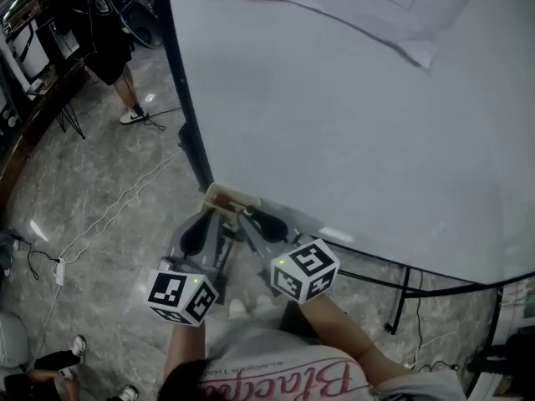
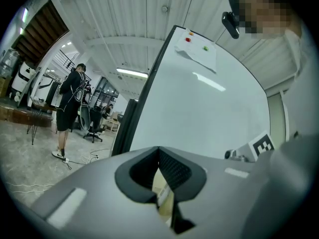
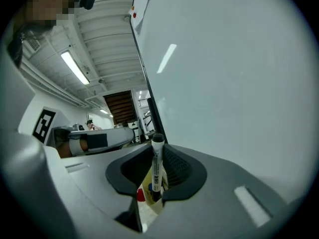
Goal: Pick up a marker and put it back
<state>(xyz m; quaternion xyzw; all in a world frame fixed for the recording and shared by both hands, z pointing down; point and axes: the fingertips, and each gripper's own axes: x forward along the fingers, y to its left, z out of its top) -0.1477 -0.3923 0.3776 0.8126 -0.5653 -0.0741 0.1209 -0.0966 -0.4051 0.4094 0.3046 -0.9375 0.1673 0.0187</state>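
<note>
A small cream marker box [image 1: 227,197] sits at the lower left corner of the whiteboard [image 1: 351,107]. My left gripper [image 1: 216,215] reaches it from below. In the left gripper view the box [image 2: 165,197] fills the narrow gap of the left gripper [image 2: 162,193], whose pads close on it. A white marker [image 3: 157,168] with a black cap stands upright in the box [image 3: 149,206], beside a red one [image 3: 141,195]. It is between the jaws of my right gripper [image 3: 152,193]. A gap shows on its left side.
A paper sheet [image 1: 351,7] is pinned high on the whiteboard. A person [image 1: 113,48] stands on the tiled floor at the far left, near office chairs. Cables [image 1: 109,215] trail across the floor. The whiteboard's stand leg [image 1: 403,299] is at the lower right.
</note>
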